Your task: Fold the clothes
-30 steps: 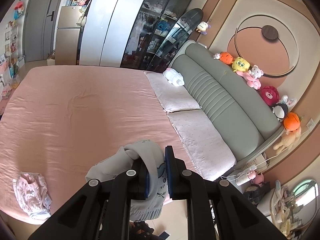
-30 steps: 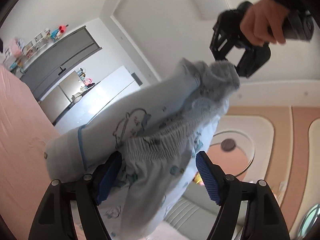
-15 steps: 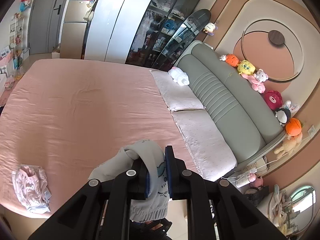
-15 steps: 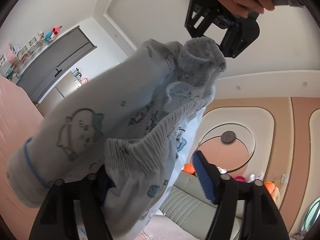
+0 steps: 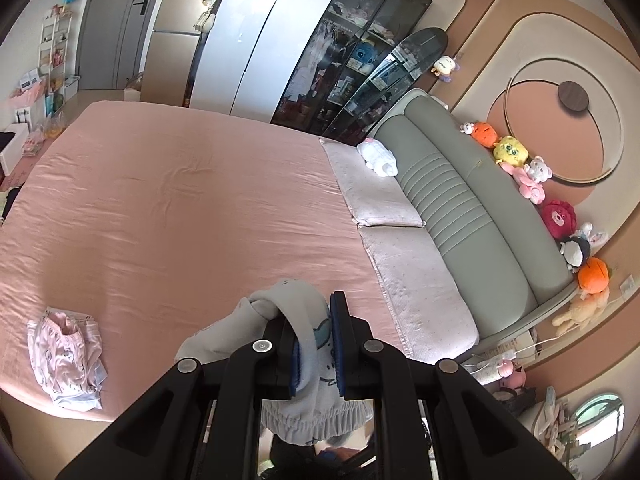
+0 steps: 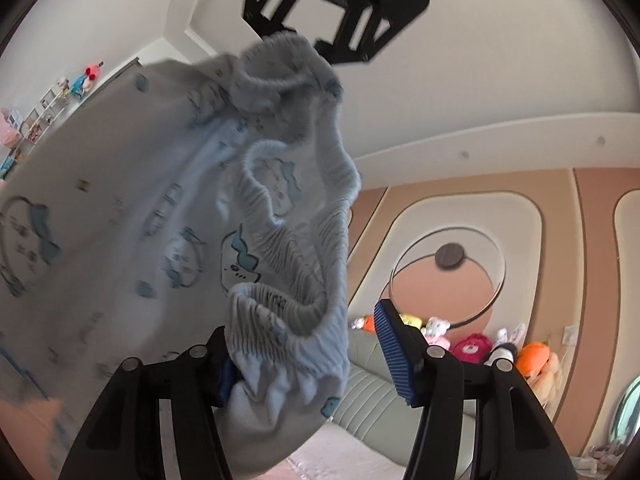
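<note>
Left wrist view first: the left gripper is clamped tight on the pale blue printed shorts, blue pads pinching a fold of the fabric, the elastic waistband bunched below the fingers and the rest draped over the top. All of this hangs in the air just off the near edge of the pink bed. Down by the bed's near left corner, a small pink garment lies crumpled on the sheet, well apart from the shorts. Two pink pillows sit along the head edge against the grey headboard, with plush toys lined up on its top.

Over to the right wrist view: the right gripper points upward at the hanging shorts, and its jaws are closing. The gathered waistband sits between them, lying against the left finger, while the right blue pad stands just clear of the cloth. Above, the left gripper holds the shorts' top edge against the ceiling.
</note>
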